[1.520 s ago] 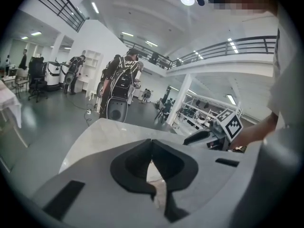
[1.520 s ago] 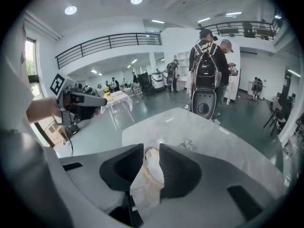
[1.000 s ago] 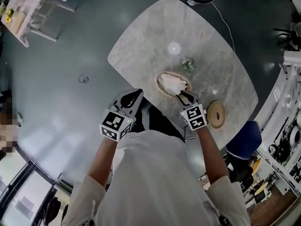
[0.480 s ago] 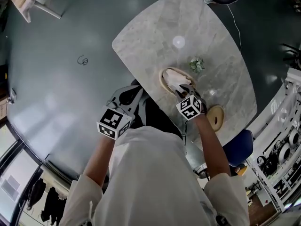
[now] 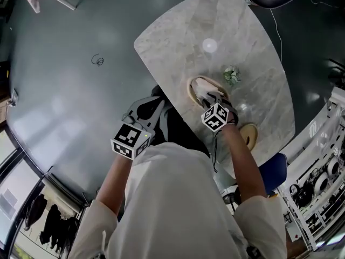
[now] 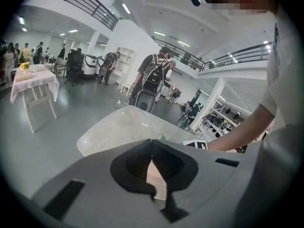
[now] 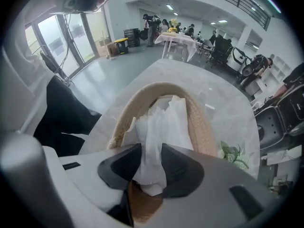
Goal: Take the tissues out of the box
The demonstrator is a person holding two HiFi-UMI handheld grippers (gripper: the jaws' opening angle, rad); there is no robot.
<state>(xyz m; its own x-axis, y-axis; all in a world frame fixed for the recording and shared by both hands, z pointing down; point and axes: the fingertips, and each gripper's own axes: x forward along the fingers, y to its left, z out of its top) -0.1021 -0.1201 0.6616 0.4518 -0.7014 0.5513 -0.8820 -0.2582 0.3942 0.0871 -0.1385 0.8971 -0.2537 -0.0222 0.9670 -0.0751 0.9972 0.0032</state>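
Tissues (image 7: 161,120) lie between right gripper's (image 7: 151,151) fingers (image 7: 183,167), just opened.

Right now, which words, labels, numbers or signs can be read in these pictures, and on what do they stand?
No text can be read.
On left cube and right cube: black-and-white square patterns, no letters or numbers.
Any print farther off: too small and blurred to tell.

No legible text, labels or numbers in any view
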